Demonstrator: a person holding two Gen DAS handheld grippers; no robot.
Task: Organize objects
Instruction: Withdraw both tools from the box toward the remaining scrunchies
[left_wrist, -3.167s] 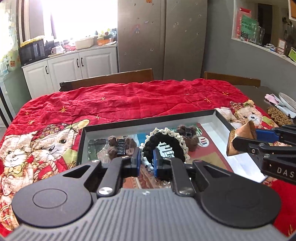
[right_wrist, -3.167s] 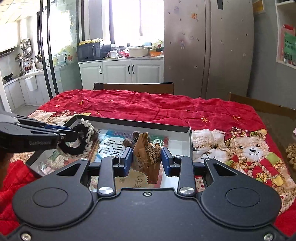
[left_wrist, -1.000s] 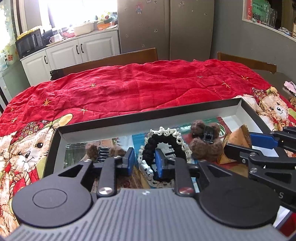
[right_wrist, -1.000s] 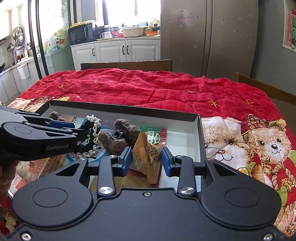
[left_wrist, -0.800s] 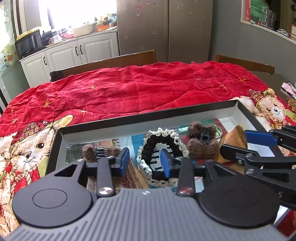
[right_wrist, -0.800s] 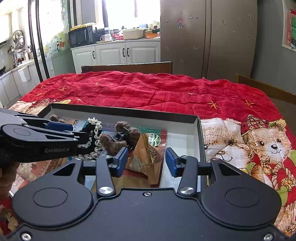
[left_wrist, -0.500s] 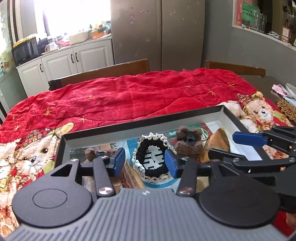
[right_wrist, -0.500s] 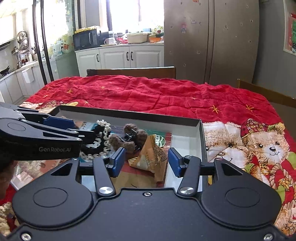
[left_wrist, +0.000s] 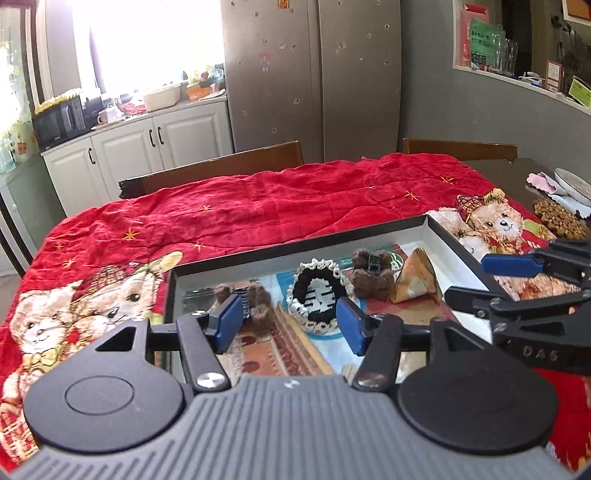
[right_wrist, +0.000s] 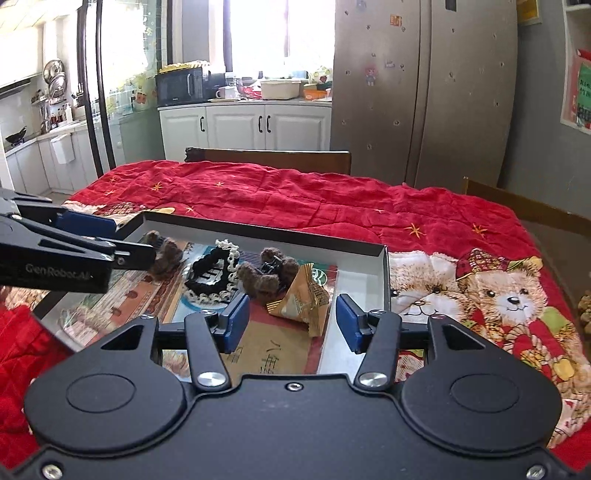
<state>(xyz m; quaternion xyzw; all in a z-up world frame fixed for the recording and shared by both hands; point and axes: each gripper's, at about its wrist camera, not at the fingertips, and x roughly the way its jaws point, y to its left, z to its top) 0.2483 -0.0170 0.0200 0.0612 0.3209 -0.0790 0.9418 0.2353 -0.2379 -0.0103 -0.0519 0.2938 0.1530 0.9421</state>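
Observation:
A shallow black-rimmed tray (left_wrist: 295, 247) (right_wrist: 384, 273) lies on the red bear-print cloth. In it lie a black beaded bracelet with white lace edge (left_wrist: 319, 290) (right_wrist: 212, 275), two brown fuzzy hair clips (left_wrist: 371, 273) (left_wrist: 240, 295) (right_wrist: 267, 277), and a gold snack wrapper (left_wrist: 415, 275) (right_wrist: 301, 299). My left gripper (left_wrist: 290, 323) is open and empty, held back above the tray's near side. My right gripper (right_wrist: 291, 321) is open and empty just behind the wrapper. Each gripper shows at the edge of the other's view.
Wooden chairs (left_wrist: 221, 166) (right_wrist: 273, 157) stand at the table's far side, another at the right (right_wrist: 524, 206). Plates and a brown trivet (left_wrist: 559, 218) lie on bare table at the far right. Kitchen cabinets and a fridge stand behind.
Both grippers opened, letting go of the bracelet and the wrapper, which now lie in the tray. Both grippers then drew back and up from the tray.

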